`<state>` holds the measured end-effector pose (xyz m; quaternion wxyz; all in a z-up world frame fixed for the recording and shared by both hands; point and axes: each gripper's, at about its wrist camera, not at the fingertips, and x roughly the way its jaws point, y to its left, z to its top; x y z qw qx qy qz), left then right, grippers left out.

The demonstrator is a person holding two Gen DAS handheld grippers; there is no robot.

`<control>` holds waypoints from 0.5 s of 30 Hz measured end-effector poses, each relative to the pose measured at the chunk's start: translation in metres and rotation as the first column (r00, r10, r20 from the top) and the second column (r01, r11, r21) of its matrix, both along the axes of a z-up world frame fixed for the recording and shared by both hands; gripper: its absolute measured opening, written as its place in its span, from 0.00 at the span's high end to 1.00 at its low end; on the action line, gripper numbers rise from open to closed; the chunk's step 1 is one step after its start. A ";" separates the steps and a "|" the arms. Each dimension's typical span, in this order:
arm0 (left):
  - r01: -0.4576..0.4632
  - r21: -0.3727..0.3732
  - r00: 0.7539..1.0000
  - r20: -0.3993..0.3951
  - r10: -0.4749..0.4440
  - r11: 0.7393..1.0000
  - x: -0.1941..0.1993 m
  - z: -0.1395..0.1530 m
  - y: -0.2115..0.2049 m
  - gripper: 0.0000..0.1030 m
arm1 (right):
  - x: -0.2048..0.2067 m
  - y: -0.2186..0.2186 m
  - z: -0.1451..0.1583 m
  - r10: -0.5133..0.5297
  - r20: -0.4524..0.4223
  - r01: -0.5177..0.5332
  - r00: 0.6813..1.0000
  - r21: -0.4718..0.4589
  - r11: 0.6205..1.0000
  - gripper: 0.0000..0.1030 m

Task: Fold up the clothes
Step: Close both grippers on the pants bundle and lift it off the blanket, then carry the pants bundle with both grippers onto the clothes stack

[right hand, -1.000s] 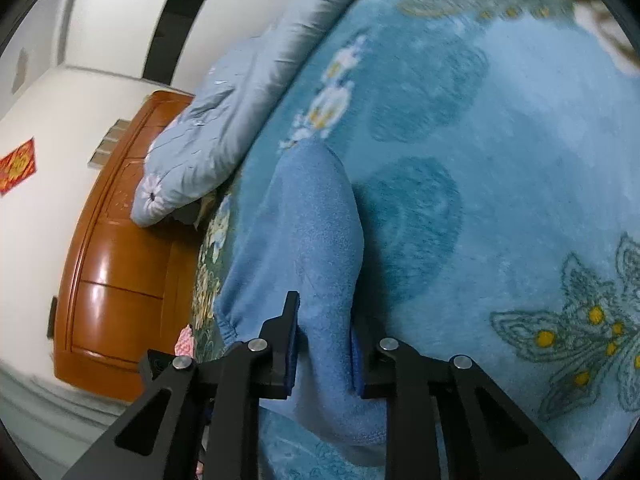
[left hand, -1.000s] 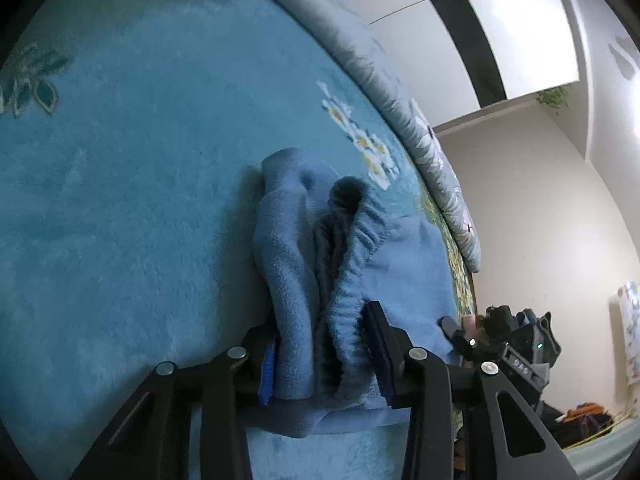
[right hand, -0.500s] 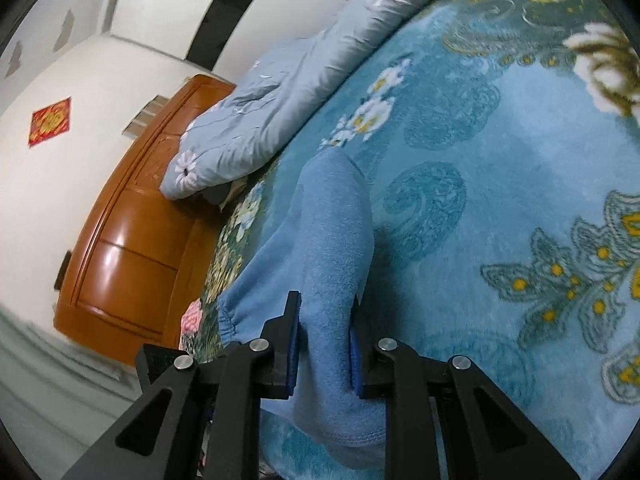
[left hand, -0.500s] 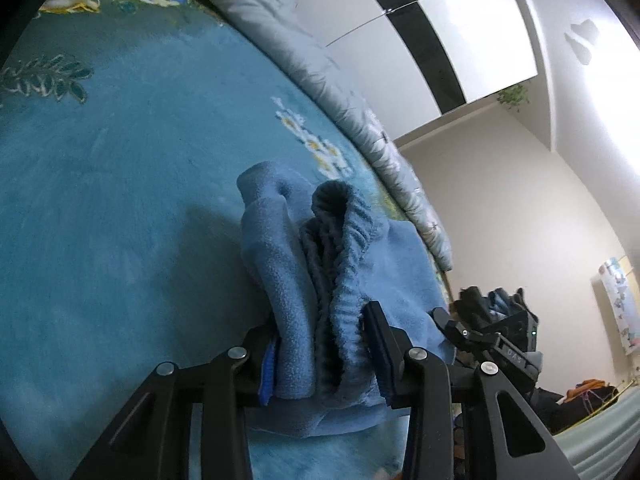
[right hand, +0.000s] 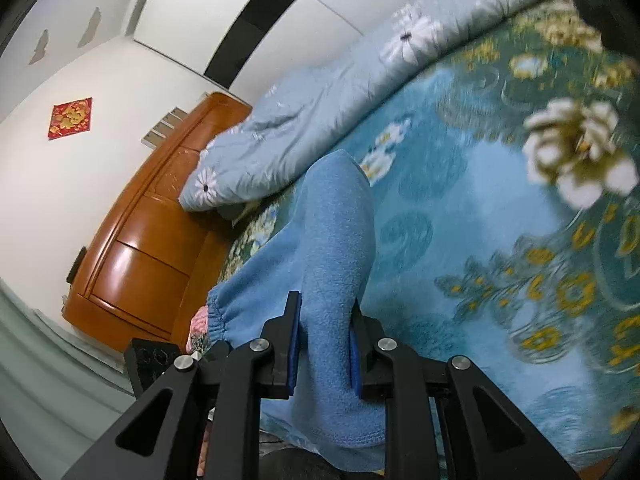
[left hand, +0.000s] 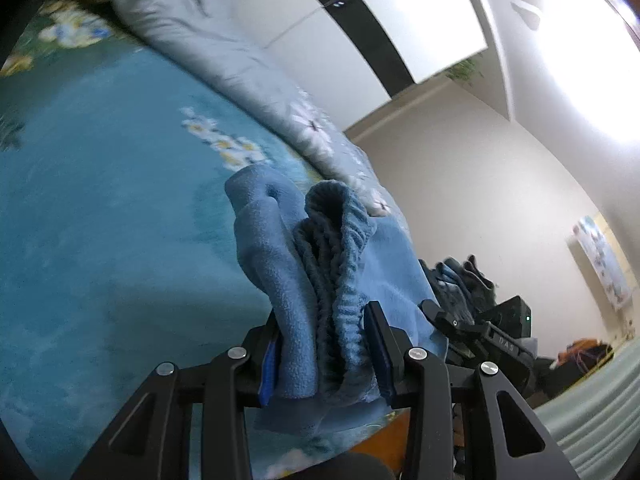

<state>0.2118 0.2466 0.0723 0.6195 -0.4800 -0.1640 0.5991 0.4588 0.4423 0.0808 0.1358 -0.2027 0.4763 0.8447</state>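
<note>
A light blue fleece garment (left hand: 288, 256) with a ribbed elastic waistband (left hand: 340, 240) hangs lifted above the bed. My left gripper (left hand: 324, 344) is shut on its bunched waistband end. My right gripper (right hand: 324, 344) is shut on a smooth folded part of the same garment (right hand: 336, 232). The right gripper also shows in the left wrist view (left hand: 480, 328), just beyond the cloth. The garment's lower edge droops under both grippers.
A teal floral blanket (left hand: 100, 208) covers the bed, also seen in the right wrist view (right hand: 500, 220). A pale blue flowered quilt (right hand: 340, 120) lies rolled along the far side. A wooden headboard (right hand: 148, 248) stands at left. White cupboards (left hand: 400, 28) stand behind.
Both grippers have risen and tilted up with the garment, so more wall and quilt show. The cloth has lifted off the blanket. Both grips are unchanged.
</note>
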 end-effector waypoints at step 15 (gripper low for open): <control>0.235 0.059 0.958 -0.182 -0.221 0.970 0.100 0.148 0.151 0.60 | 0.127 0.093 0.142 -0.114 -0.065 0.123 0.991 0.169 0.978 0.80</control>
